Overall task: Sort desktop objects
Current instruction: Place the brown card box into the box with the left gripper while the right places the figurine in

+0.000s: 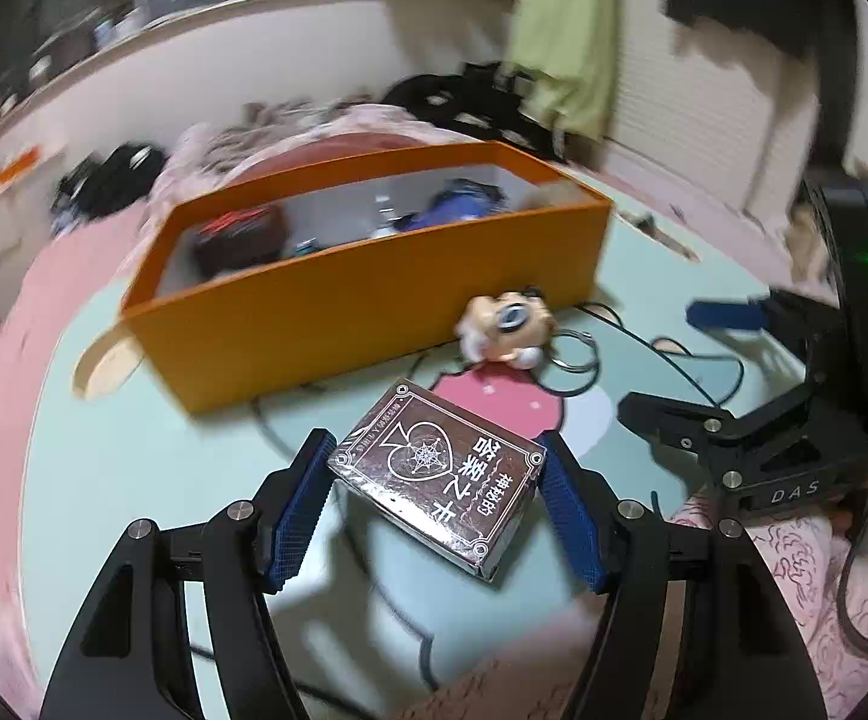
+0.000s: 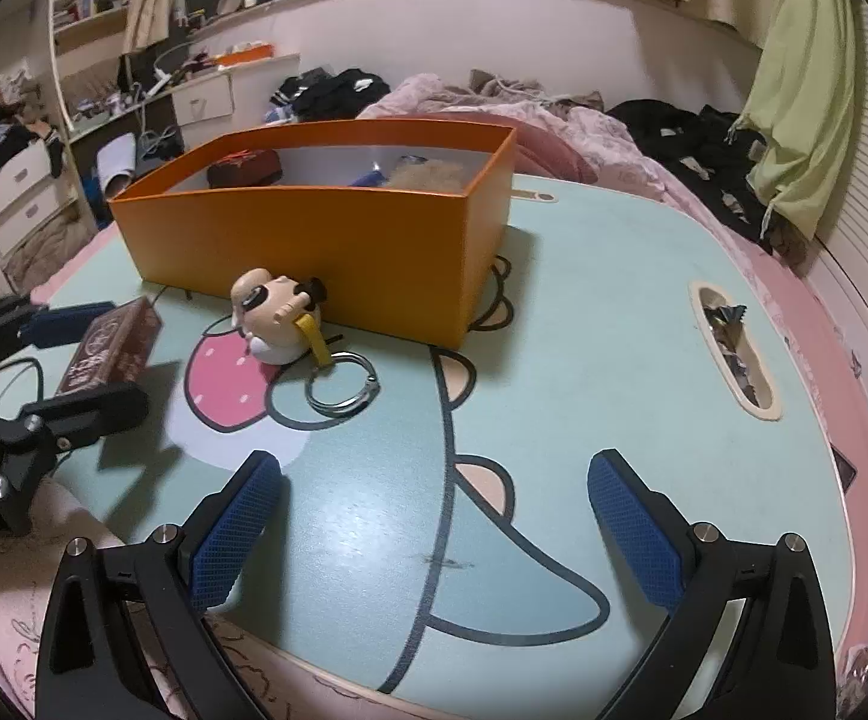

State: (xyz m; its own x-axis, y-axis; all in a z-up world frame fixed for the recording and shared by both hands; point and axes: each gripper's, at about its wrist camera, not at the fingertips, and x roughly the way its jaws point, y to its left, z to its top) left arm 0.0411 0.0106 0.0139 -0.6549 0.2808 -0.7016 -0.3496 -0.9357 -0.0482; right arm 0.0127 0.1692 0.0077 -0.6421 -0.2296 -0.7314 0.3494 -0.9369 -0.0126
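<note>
- While your left gripper (image 1: 437, 483) straddles the card box (image 1: 440, 474), its blue pads (image 1: 302, 510) flank the sides; contact looks made or nearly so, and the box sits tilted, apparently lifted off the table (image 1: 152, 468).
- Step in hand: grasping the card box for the orange bin (image 1: 374, 294), which stands just beyond it.
- Your right gripper (image 2: 437, 531) hangs open over bare table, holding nothing.
- Figurine (image 2: 275, 318) with keyring lies against the bin's front wall.
- Next: confirm a firm pinch, lift clear of the wall, avoid the figurine, release inside.
</note>
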